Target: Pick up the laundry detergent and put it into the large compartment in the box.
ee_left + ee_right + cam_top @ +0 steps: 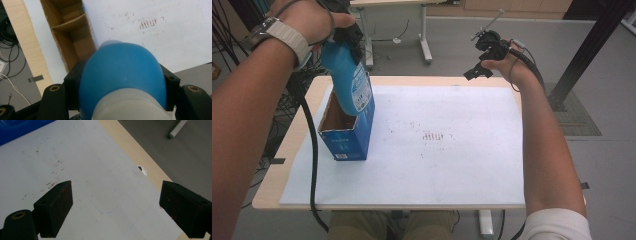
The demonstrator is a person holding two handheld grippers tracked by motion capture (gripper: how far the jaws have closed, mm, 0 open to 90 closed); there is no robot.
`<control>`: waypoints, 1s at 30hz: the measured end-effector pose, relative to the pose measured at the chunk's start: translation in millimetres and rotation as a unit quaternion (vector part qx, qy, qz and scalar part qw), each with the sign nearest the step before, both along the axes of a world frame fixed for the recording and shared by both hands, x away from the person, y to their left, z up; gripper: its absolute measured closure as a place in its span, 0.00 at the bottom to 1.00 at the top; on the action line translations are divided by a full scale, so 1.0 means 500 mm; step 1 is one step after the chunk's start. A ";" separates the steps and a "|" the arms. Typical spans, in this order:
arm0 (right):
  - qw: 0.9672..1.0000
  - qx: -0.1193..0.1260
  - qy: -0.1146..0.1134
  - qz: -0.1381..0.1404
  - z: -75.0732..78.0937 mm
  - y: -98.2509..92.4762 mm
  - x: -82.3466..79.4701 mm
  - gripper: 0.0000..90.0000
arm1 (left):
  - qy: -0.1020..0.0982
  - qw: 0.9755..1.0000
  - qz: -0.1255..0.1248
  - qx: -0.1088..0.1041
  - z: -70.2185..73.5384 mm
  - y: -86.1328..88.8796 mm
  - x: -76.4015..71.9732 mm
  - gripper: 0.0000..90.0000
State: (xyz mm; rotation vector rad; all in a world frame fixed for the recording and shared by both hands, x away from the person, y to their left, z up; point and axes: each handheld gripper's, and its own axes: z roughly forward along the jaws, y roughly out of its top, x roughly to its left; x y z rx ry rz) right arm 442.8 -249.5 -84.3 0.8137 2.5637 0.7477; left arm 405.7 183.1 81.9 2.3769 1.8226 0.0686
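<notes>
Gripping smooth rounded blue bottle (122, 75); open rectangular cardboard box (343, 136) below

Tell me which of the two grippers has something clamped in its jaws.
The left gripper: it clamps the blue bottle; the right gripper is open, holding nothing.

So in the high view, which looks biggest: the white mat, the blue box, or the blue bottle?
1. White mat, by far the largest.
2. Blue box and blue bottle: they look alike in size, and the bottle, held higher, sits nearer the camera, so I won't rank them.
</notes>
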 end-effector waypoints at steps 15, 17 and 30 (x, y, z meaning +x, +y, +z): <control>1.000 0.003 -0.004 -0.002 -0.004 0.001 0.000 0.13 | 0.001 0.999 0.049 0.007 -0.007 0.044 0.007 0.42; 1.000 0.003 -0.003 -0.001 -0.005 0.002 0.001 0.13 | 0.002 0.999 0.052 0.005 -0.009 0.050 0.008 0.42; 1.000 -0.002 -0.002 0.004 -0.011 0.015 0.008 0.13 | 0.007 0.997 0.081 0.003 -0.015 0.079 0.017 0.42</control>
